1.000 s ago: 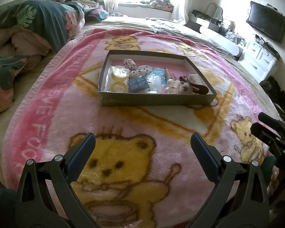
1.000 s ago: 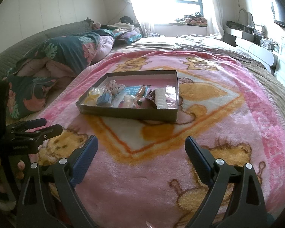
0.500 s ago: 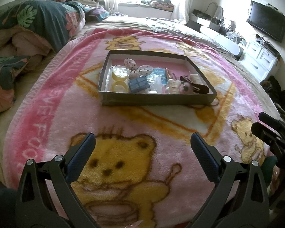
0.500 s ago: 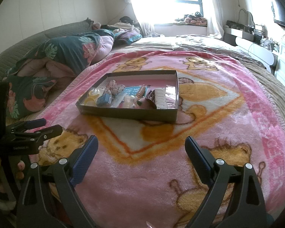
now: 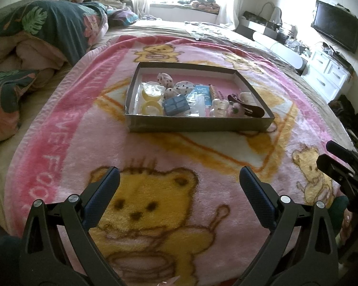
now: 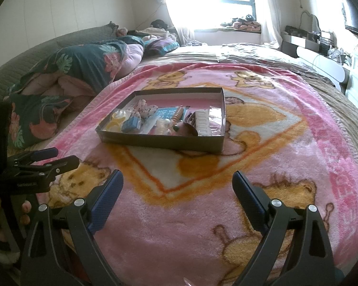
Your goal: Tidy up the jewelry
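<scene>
A shallow grey cardboard box (image 5: 198, 125) sits on the pink bear blanket in the middle of the bed; it also shows in the right wrist view (image 6: 160, 140). It holds yellow tape rolls (image 5: 151, 100), a blue case (image 5: 175, 104), spotted fabric pieces (image 5: 165, 79), a dark hair clip (image 5: 247, 108), a white comb (image 6: 202, 121) and a bead string (image 6: 177, 114). My left gripper (image 5: 179, 186) is open and empty, hovering over the blanket well short of the box. My right gripper (image 6: 177, 188) is open and empty, also short of the box.
The pink blanket (image 5: 59, 143) covers the near bed. A rumpled dark floral duvet (image 5: 47, 28) lies at the left. White drawers (image 5: 327, 76) and a TV (image 5: 335, 28) stand at the right. The left gripper also shows in the right wrist view (image 6: 57, 158).
</scene>
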Demonstrator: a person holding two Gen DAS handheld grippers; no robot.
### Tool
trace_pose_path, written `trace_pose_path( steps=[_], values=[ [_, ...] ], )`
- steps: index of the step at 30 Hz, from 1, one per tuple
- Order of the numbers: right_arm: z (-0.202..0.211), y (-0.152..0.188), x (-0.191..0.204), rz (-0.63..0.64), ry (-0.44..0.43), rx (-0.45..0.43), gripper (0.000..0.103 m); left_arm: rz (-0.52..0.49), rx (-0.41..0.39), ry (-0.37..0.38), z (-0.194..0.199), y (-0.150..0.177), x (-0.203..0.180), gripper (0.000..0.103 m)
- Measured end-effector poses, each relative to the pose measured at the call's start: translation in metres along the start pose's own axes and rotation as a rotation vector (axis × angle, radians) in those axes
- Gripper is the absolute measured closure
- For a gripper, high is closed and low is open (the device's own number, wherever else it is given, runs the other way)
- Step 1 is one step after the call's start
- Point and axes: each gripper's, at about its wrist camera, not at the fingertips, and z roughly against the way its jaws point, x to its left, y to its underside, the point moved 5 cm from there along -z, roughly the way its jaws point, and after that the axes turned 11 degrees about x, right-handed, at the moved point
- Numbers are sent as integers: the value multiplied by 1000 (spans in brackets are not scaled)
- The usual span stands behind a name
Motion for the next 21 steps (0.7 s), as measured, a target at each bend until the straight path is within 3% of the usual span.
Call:
trace_pose_path(
  steps=[21],
  values=[
    [0,0,0,1,1,-1,11,4,10,-1,0,1,4,9]
  ],
)
